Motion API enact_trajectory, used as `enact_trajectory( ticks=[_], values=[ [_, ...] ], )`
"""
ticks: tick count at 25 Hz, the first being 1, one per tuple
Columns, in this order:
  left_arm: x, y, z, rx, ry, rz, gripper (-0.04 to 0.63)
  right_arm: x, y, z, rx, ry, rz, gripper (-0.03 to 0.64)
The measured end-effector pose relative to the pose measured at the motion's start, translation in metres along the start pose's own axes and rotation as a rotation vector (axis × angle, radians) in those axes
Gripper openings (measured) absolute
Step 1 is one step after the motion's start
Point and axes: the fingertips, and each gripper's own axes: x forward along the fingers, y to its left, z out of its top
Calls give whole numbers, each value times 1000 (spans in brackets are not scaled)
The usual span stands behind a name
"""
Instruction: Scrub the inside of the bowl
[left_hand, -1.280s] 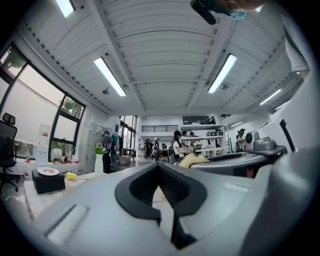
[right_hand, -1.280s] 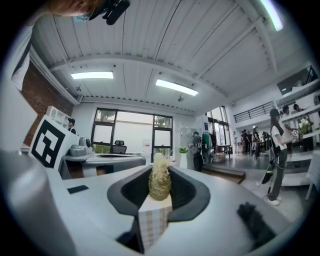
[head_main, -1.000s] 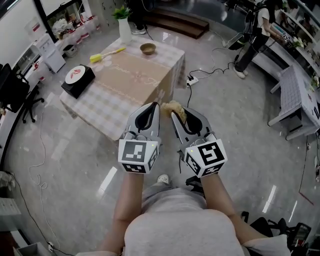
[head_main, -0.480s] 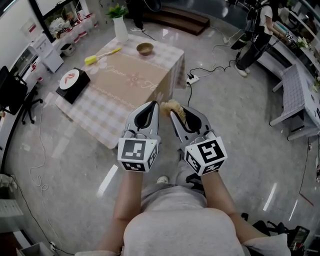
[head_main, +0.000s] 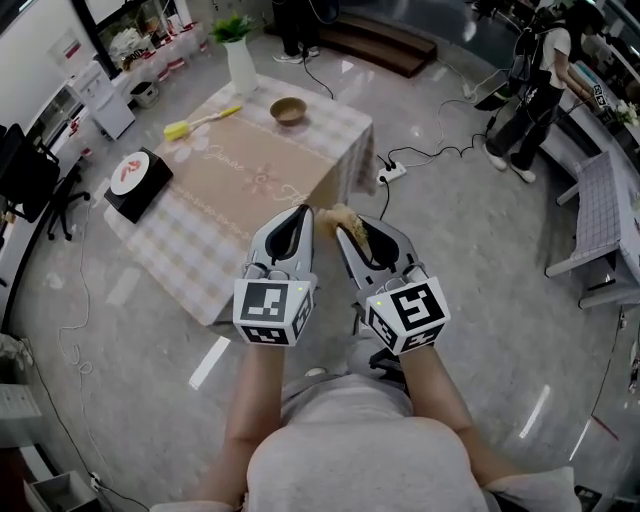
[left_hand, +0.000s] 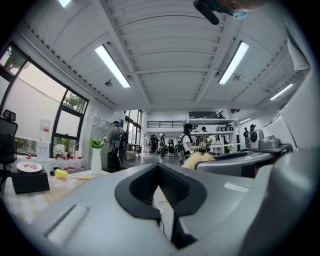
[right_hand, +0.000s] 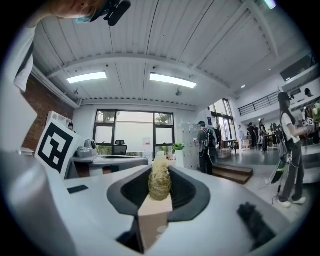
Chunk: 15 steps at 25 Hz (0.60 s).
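A small brown bowl (head_main: 288, 110) stands at the far end of a table with a checked cloth (head_main: 190, 240), well ahead of both grippers. Held side by side above the floor, the grippers point level toward the table. My left gripper (head_main: 302, 213) is shut with nothing in it; its jaws also meet in the left gripper view (left_hand: 159, 169). My right gripper (head_main: 338, 217) is shut on a straw-coloured fibre scrubber (head_main: 345, 213), which sticks up between the pads (right_hand: 160, 184) in the right gripper view.
On the table lie a yellow brush (head_main: 195, 124), a white vase with a plant (head_main: 240, 62) and a black box with a plate (head_main: 135, 180). A power strip with cables (head_main: 392, 172) lies on the floor to the table's right. A person (head_main: 535, 90) stands far right.
The table and bowl have come closer and lower in the head view as both grippers moved toward them together. The scrubber stays in the right gripper.
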Motion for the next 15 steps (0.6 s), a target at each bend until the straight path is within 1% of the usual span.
enact_trajectory(
  ticks=[6,15],
  values=[
    [51,3,0,3,13,47,5,25,-46,1,11,0,45,97],
    [108,3,-1,-19,11,155,5,45,-109,0,9,23,133,97]
  ],
)
